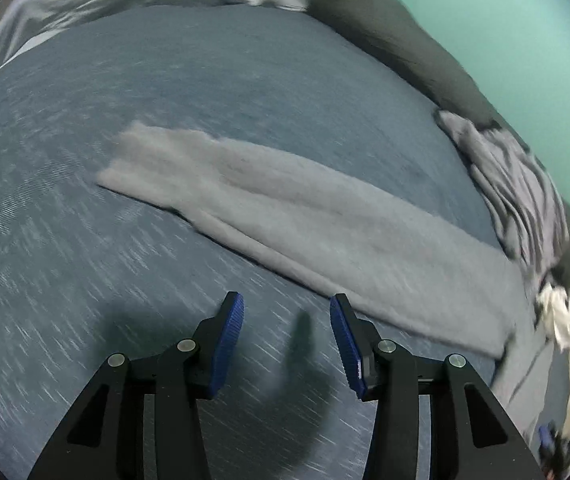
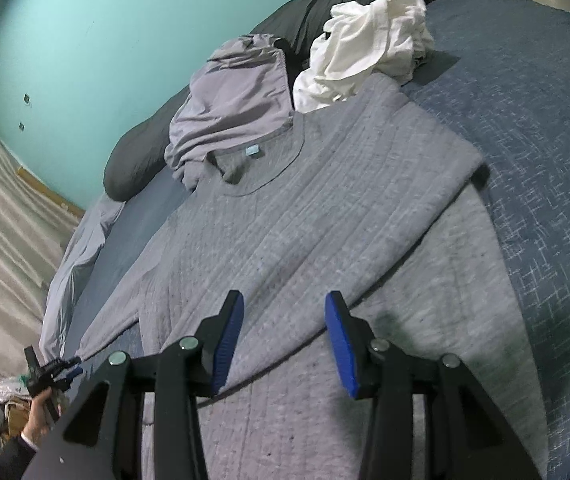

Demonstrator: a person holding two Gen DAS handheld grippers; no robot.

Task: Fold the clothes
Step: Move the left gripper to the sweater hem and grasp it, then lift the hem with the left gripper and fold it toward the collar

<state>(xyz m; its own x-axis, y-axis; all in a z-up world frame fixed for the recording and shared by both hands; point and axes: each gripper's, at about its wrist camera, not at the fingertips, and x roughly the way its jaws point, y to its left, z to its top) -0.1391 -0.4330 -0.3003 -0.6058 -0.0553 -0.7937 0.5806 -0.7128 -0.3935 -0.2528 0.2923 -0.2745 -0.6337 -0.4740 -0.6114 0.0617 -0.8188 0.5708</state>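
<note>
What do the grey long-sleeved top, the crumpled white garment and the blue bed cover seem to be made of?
Grey long-sleeved top: probably a soft matte knit, given its heathered flecks and faint lengthwise ribs.
Crumpled white garment: likely thin cotton, matte, falling in soft loose folds.
Blue bed cover: apparently a woven fabric, dull, with a fine pale crosshatch pattern.

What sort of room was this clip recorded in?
Most likely a bedroom. A grey shirt lies spread on a bed with a blue cover, dark pillows line its far edge against a teal wall, and more crumpled clothes wait beside the shirt.
</note>
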